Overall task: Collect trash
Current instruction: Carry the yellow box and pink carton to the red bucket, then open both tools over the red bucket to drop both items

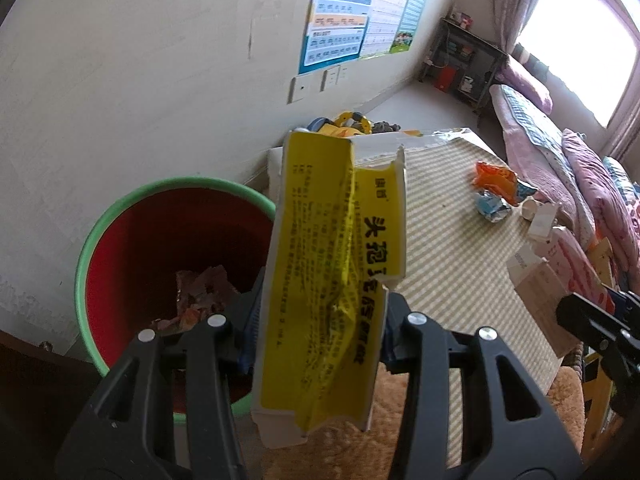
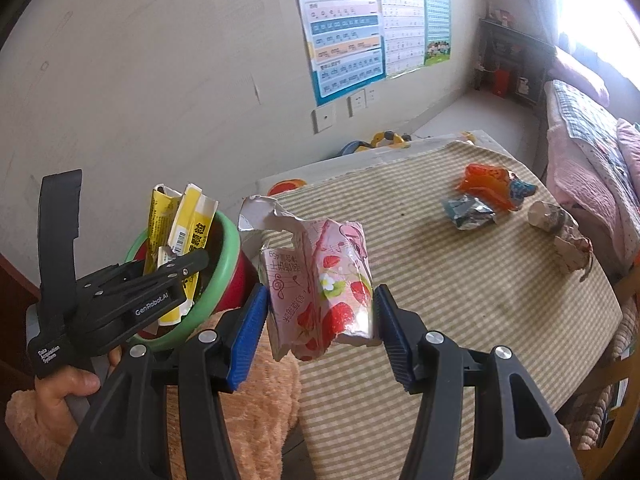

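Yellow card, a flattened box (image 1: 328,280), is clamped upright in the half-closed jaws of the left gripper (image 1: 316,332) at the bin (image 1: 96,236), for dropping. A pink strawberry carton (image 2: 320,292) is pinched by the right gripper (image 2: 320,320) above the striped worktop (image 2: 460,300), where wrappers (image 2: 492,188) remain.

My left gripper (image 1: 320,332) clamped on a crumpled yellow box (image 1: 332,272), red bin (image 1: 160,240) with green rim just beside it, scraps inside, orange wrapper (image 1: 496,184) lying on the striped bench (image 1: 448,264)
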`<state>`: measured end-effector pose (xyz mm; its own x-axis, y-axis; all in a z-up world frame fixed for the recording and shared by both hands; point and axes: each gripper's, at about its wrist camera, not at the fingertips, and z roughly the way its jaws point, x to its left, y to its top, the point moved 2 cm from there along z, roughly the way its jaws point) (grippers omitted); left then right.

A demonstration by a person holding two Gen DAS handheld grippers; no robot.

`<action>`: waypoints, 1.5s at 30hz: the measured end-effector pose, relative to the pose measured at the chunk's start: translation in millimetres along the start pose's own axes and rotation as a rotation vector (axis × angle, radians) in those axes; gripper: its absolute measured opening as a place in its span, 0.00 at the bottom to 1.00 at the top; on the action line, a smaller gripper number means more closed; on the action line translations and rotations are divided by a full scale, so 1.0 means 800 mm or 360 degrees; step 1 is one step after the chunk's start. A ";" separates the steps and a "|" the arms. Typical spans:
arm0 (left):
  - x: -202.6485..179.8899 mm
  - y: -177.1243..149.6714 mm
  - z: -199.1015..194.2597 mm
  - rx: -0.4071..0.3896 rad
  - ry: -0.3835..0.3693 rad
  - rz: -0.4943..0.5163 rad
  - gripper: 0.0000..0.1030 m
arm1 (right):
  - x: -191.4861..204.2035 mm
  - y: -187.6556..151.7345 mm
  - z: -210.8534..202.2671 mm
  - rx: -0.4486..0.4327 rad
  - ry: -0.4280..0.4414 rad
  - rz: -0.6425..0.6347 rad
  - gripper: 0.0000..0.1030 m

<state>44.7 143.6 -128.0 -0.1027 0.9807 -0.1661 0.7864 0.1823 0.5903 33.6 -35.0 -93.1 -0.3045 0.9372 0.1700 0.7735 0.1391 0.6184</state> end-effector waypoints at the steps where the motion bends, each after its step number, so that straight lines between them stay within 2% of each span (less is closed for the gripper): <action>1: 0.005 -0.001 0.001 0.0004 0.0009 -0.0011 0.42 | 0.004 0.001 0.003 0.0006 0.0005 -0.0012 0.52; 7: 0.032 -0.003 0.001 0.0002 0.0066 -0.0062 0.43 | 0.030 0.005 0.014 0.0019 0.0036 -0.0085 0.52; 22: 0.114 -0.014 0.012 0.0062 0.0275 -0.0230 0.43 | 0.095 0.024 0.060 0.0109 0.0218 -0.0166 0.52; 31: 0.131 -0.023 0.017 0.0108 0.0314 -0.0260 0.43 | 0.136 0.038 0.081 0.0141 0.0316 -0.0216 0.53; 34: 0.132 -0.024 0.021 0.0124 0.0319 -0.0266 0.49 | 0.145 0.038 0.086 0.0163 0.0371 -0.0221 0.58; 36: 0.135 -0.025 0.021 0.0125 0.0337 -0.0266 0.65 | 0.148 0.038 0.089 0.0167 0.0407 -0.0203 0.66; 37: 0.136 -0.026 0.020 0.0118 0.0339 -0.0267 0.67 | 0.149 0.039 0.089 0.0164 0.0417 -0.0195 0.70; 39: 0.137 -0.026 0.019 0.0114 0.0349 -0.0263 0.72 | 0.147 0.039 0.087 0.0154 0.0431 -0.0182 0.70; 45: 0.133 -0.026 0.021 0.0135 0.0352 -0.0248 0.73 | 0.114 0.042 0.083 0.0138 0.0402 -0.0064 0.71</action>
<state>27.7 243.1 -171.6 -0.3492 0.9346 -0.0679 0.7978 0.3345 0.5016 69.1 76.4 -107.8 -0.4565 0.8223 0.3397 0.7993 0.2114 0.5625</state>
